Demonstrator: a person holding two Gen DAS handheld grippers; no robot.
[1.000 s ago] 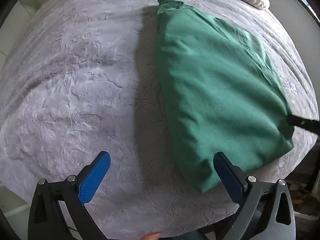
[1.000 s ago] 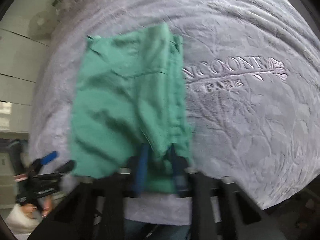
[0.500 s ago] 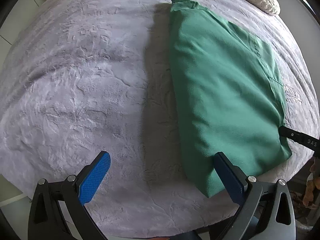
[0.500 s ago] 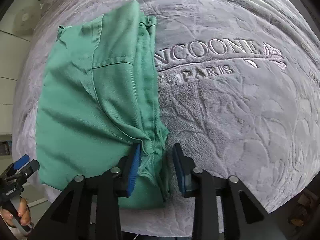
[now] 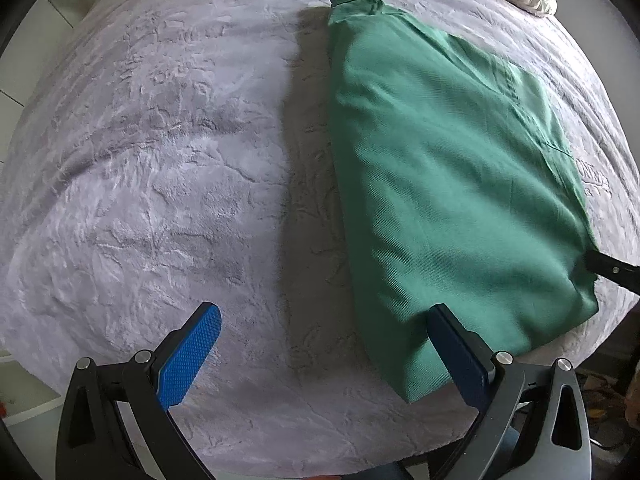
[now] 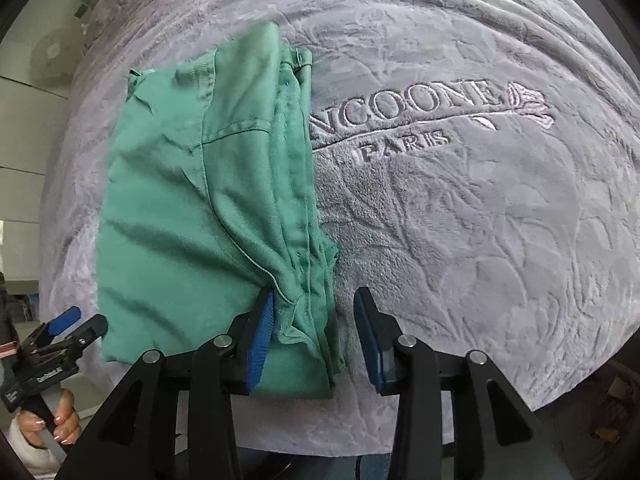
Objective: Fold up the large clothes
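The green garment point(image 6: 192, 216) lies folded into a thick pad on the grey blanket point(image 6: 480, 208) of the bed, near the front edge. It looks soft and floppy, light, and a bit slippery where the layers stack up. The right gripper point(image 6: 316, 332) is spread apart with the bunched seam edge between its fingers, not pinched. The left gripper point(image 5: 324, 344) is wide apart too, holding nothing, just by the near corner. The best places to grab are the corners, catching all layers together.
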